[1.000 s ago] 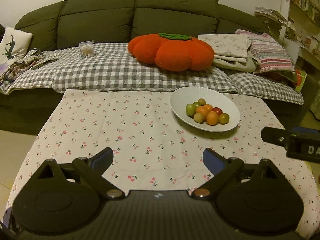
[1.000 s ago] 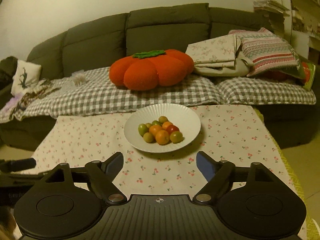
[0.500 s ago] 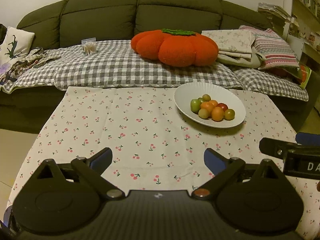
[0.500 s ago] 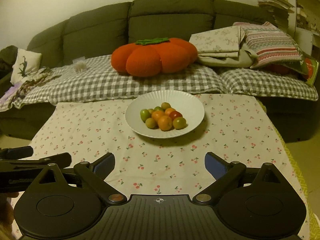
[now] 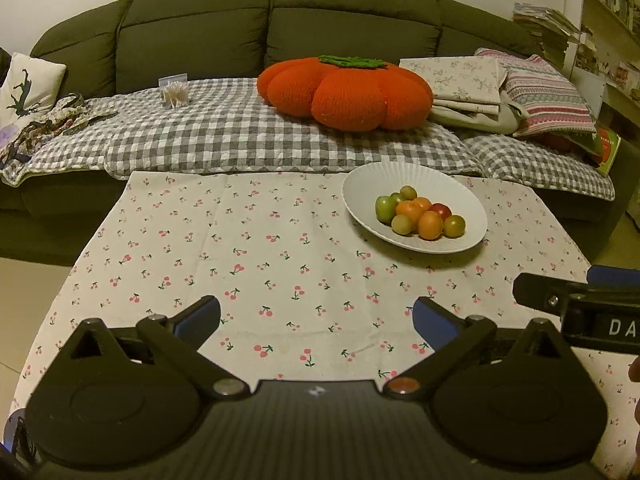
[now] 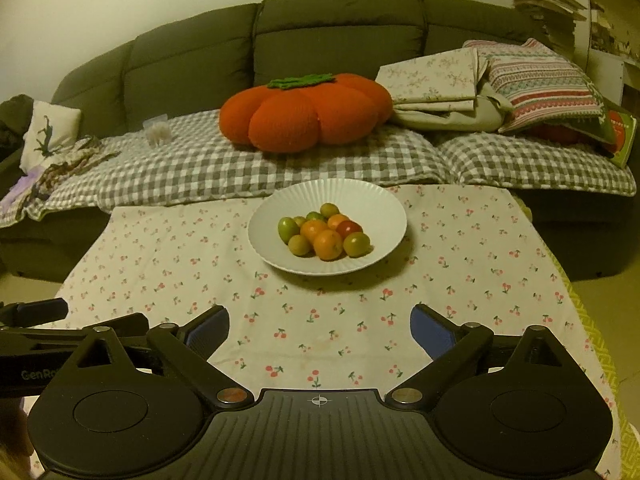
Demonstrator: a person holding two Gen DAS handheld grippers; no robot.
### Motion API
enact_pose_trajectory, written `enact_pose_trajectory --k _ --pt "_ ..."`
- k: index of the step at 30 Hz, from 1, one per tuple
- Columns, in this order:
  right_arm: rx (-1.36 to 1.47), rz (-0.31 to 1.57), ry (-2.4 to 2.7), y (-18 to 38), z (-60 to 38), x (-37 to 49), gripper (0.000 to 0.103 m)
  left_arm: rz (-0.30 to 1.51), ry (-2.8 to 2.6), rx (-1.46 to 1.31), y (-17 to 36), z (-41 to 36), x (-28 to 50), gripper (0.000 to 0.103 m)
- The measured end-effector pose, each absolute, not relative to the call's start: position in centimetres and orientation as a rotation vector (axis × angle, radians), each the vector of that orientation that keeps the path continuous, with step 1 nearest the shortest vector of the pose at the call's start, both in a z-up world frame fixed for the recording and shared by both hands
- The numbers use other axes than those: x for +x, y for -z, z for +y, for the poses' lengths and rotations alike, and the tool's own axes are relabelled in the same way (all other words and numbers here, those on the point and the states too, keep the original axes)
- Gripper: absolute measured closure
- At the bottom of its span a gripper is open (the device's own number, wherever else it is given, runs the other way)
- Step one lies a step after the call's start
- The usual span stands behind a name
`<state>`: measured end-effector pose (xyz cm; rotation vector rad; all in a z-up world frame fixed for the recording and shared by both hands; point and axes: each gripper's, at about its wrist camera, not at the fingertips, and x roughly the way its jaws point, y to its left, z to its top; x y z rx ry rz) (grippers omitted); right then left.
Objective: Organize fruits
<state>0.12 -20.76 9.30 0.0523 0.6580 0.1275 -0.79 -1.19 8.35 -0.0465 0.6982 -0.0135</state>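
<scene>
1. A white ribbed plate (image 6: 280,208) holding a heap of small fruits (image 6: 324,234), green, orange and one red, sits on a cherry-print tablecloth (image 6: 460,248) just above the middle of the right wrist view; in the left wrist view the plate (image 5: 360,184) lies right of center.
2. The right gripper (image 6: 319,326) stands wide apart at the bottom of its frame, its blue-padded fingers (image 6: 430,330) empty over bare cloth, well short of the plate.
3. The left gripper (image 5: 316,318) is likewise spread wide and holds nothing, hanging over the near part of the tablecloth (image 5: 240,240), the fruits (image 5: 420,212) up and to its right.
4. Across the top of both frames runs an olive-green sofa (image 5: 200,28) covered with a grey checked blanket (image 5: 208,136); on it rests an orange pumpkin-shaped cushion (image 5: 348,92), with folded linens (image 5: 460,80) and a striped pillow (image 5: 548,100) at upper right.
</scene>
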Motion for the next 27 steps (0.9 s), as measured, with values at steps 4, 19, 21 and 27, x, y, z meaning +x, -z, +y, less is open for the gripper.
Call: enact_pose_trajectory --k 4,19,21,27 --pt "0.052 0.661 -0.128 -9.16 -20.65 0.08 0.005 0.695 0.016 -0.048 -8.38 -1.19 -0.79 0.001" --pt "0.054 0.667 -0.125 -9.06 -20.69 0.27 0.005 0.695 0.036 -0.046 -8.36 -1.16 -0.8 0.001" --pt "0.053 0.667 -0.125 -9.06 -20.7 0.28 0.005 0.686 0.032 -0.039 -8.36 -1.23 -0.89 0.001" --pt "0.054 0.667 -0.124 -9.05 -20.71 0.27 0.005 0.688 0.033 -0.039 -8.35 -1.27 -0.87 0.001"
